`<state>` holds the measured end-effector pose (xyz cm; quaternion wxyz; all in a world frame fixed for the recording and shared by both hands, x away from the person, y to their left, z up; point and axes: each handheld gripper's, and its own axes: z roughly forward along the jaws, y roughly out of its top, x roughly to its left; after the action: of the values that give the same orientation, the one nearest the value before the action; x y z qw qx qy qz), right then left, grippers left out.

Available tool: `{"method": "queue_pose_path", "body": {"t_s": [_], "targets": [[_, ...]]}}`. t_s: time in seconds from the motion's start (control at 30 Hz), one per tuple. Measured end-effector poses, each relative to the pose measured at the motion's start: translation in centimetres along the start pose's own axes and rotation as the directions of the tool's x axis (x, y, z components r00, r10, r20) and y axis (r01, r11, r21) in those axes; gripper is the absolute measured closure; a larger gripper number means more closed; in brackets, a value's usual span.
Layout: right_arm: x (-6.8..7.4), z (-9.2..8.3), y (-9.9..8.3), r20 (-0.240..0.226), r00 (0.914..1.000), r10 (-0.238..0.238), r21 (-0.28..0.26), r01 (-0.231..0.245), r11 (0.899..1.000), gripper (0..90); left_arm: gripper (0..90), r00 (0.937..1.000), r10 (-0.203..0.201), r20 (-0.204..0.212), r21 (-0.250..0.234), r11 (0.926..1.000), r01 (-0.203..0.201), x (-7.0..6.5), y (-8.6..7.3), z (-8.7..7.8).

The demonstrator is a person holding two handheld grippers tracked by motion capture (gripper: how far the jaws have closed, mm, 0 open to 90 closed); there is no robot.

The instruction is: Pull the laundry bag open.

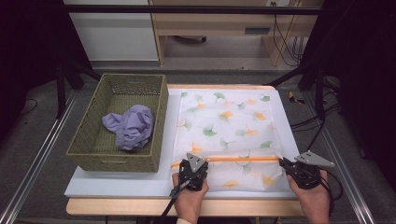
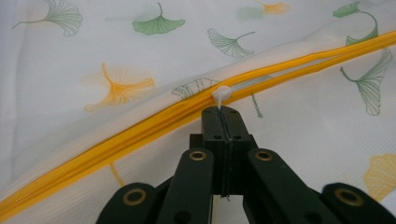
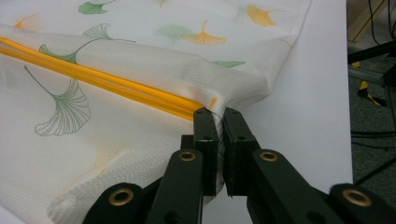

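Note:
A white mesh bag printed with green and orange ginkgo leaves lies flat on the white table top, with a yellow zipper running across its near part. My left gripper is shut on the small white zipper pull near the zipper's left end. My right gripper pinches the bag's fabric at the zipper's right end, its jaws closed on the cloth. In the right gripper view the two yellow zipper halves lie slightly apart.
A green woven basket stands to the left of the bag and holds a crumpled lavender cloth. The white table top ends in a wooden front edge. Metal rails run along both sides, and cables lie on the floor at the right.

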<state>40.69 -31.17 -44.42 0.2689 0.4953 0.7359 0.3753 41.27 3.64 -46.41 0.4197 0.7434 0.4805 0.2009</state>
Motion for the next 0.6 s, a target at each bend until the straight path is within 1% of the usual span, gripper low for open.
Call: {"method": "queue_pose_path", "body": {"t_s": [0.07, 0.2, 0.37, 0.4, 0.5, 0.53, 0.6], "targets": [[0.0, -0.1, -0.1, 0.006, 1.0, -0.003, -0.004, 0.003, 1.0, 85.9, 89.8, 0.9999, -0.011, -0.006, 0.003, 0.9999, 0.011, 0.4, -0.1, -0.3], [0.1, -0.2, -0.2, 0.009, 0.9999, -0.007, -0.003, 0.007, 1.0, 85.9, 89.8, 0.9997, -0.015, -0.021, -0.006, 0.9999, 0.015, 1.0, -0.2, -0.9], [0.2, -0.2, -0.2, 0.013, 0.9999, -0.011, 0.001, 0.011, 1.0, 85.9, 89.8, 0.9984, -0.053, -0.019, 0.002, 0.9986, 0.053, 1.6, -0.7, -1.0], [0.1, -0.3, -0.2, 0.005, 1.0, 0.005, 0.0, -0.005, 1.0, 85.9, 89.8, 0.9986, -0.05, -0.02, 0.002, 0.9988, 0.05, 1.6, -0.8, -0.9], [0.2, -0.3, -0.2, 0.01, 0.9999, -0.004, -0.008, 0.004, 1.0, 85.9, 89.8, 0.9989, -0.037, -0.028, -0.003, 0.9993, 0.037, 1.7, -0.8, -1.2], [0.3, -0.3, -0.2, 0.006, 1.0, 0.001, -0.003, -0.001, 1.0, 85.9, 89.8, 0.9988, -0.039, -0.028, -0.008, 0.9992, 0.038, 1.7, -0.8, -1.2], [0.2, -0.3, -0.3, 0.01, 0.9999, -0.005, 0.0, 0.005, 1.0, 85.9, 89.8, 0.9983, -0.048, -0.033, -0.005, 0.9988, 0.048, 2.1, -1.0, -1.3]]}}
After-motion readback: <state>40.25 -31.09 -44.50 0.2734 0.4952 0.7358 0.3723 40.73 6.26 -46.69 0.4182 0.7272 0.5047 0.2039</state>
